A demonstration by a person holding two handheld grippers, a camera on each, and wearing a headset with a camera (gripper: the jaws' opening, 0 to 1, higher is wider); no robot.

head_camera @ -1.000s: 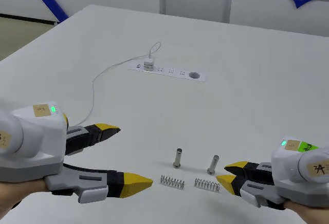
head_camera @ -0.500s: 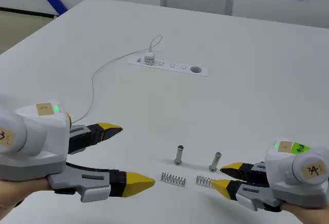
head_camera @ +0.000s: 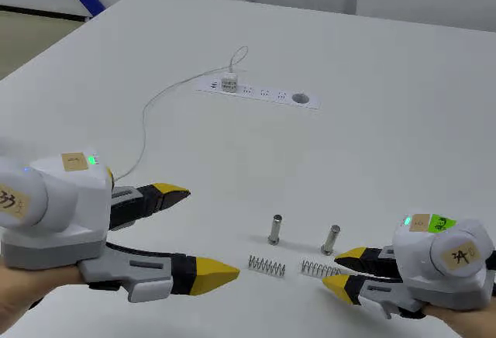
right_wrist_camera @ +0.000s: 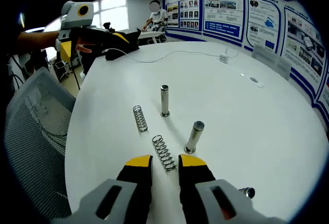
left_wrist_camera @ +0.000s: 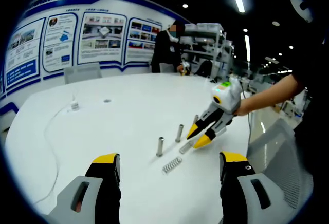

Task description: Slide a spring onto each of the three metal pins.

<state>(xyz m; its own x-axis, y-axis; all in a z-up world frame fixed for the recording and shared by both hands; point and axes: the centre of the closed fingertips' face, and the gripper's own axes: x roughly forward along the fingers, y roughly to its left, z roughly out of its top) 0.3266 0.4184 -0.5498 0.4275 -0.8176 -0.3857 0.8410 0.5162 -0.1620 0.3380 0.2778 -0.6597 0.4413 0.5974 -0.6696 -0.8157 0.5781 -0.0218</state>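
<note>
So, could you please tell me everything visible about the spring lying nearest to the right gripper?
The spring is a short, straight coil of thin silvery wire, seemingly metal, with open turns. It lies on its side on the white table, on no pin. Its near end reaches between the yellow tips of the right gripper, whose jaws stand slightly open; contact I cannot tell. An upright metal pin stands close beside it, apart.

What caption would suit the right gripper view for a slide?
Right gripper, fingers narrowly apart, poised at a spring beside one upright metal pin.
</note>
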